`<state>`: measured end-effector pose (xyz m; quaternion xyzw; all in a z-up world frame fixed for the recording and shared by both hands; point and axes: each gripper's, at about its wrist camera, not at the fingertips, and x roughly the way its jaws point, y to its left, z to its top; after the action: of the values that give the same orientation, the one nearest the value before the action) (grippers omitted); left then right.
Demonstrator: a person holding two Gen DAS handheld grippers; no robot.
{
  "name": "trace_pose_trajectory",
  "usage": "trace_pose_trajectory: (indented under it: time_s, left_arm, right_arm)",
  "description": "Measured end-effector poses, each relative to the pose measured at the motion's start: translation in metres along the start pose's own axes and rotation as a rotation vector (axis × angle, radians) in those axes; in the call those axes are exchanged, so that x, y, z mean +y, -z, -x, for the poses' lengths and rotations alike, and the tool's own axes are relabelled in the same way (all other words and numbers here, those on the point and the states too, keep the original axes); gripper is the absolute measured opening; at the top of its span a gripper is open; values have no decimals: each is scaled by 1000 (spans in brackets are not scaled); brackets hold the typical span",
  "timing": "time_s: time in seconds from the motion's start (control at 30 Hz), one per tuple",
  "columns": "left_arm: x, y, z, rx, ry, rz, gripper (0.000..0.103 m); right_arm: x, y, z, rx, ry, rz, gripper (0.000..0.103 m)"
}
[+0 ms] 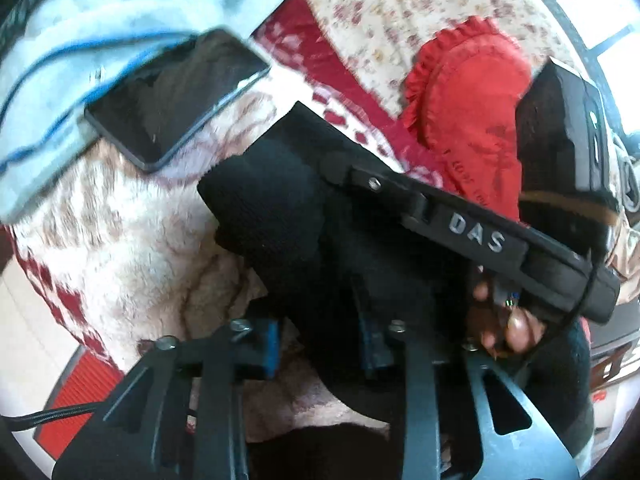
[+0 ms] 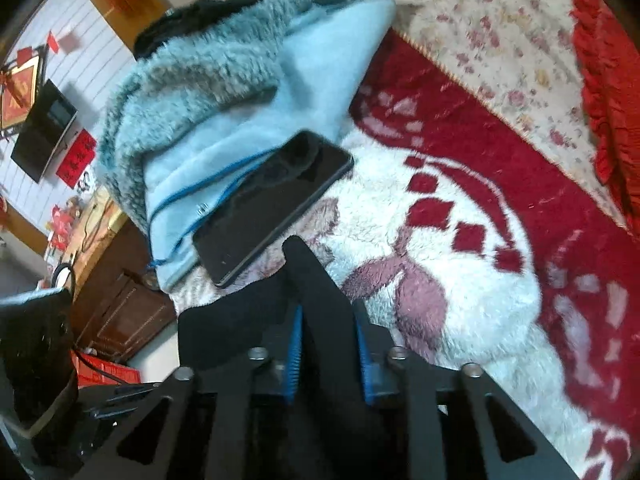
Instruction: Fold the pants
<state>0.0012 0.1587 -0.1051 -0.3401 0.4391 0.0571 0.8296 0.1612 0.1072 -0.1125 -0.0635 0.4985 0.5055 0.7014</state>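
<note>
On the left of both views lies a pale blue fleece garment with a shaggy grey-blue lining (image 2: pixel 208 80), and a flat black smartphone (image 2: pixel 272 204) rests half on its edge and half on the fluffy white and red patterned blanket (image 2: pixel 460 280) that covers the bed. Just below the phone, in the right wrist view, a fold of the black knitted pants (image 2: pixel 320 300) rises between the blue pads of the right hand-held gripper (image 2: pixel 330 344), whose jaws stand narrow and clamp the cloth. In the left wrist view the same black pants bunch up in the middle of the picture, over the blanket, and the left hand-held gripper (image 1: pixel 320 344) pinches them with its blue-padded jaws drawn close together. To the right of that bunch the other gripper's black body, lettered DAS, crosses the view, with a person's fingertips (image 1: pixel 516 328) curled beneath it. Further right a red frilled cushion (image 1: pixel 472 108) lies on a cream floral bedsheet (image 1: pixel 400 4), well apart from the pants.
</note>
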Motion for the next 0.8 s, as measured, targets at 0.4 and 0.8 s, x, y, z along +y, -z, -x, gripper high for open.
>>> trace_pose_trajectory:
  time_s: [0.4, 0.8]
  left_arm:
    - [-138, 63, 51, -78, 183, -500, 19]
    - [-188, 132, -19, 85, 93, -710, 19]
  right_arm:
    - [-21, 84, 188, -390, -5, -257, 23]
    - [-109, 265, 246, -594, -81, -875, 50]
